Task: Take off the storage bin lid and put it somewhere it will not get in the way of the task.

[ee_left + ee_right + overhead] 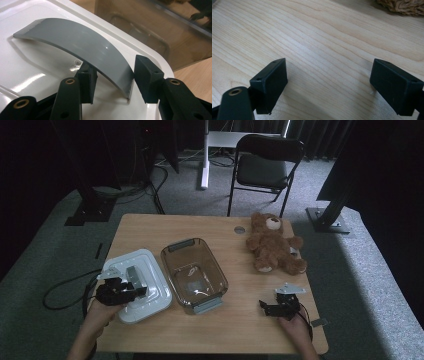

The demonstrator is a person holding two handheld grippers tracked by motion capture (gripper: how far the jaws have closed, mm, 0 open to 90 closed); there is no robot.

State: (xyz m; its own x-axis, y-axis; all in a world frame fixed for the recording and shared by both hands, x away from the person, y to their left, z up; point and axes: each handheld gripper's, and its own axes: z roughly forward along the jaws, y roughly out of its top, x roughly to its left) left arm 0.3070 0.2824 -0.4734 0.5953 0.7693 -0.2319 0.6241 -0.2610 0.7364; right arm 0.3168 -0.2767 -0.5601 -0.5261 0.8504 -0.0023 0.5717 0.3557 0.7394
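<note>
lid (142, 282) left of bin (194, 275) | teddy bear (272, 245) right, farther back | all on table (220, 325)

Light wooden table (220, 320) with rounded corners, pale grain running along its length, and a small round grey cable port (239, 229) set near the far edge. Lying directly on it: a white container lid (150, 292) with a grey handle at the near left, a clear brown-tinted plastic bin (194, 274) with grey end handles just beside the lid at centre, and a brown teddy bear (272, 243) on its back at the far right, well apart from the bin.
</note>
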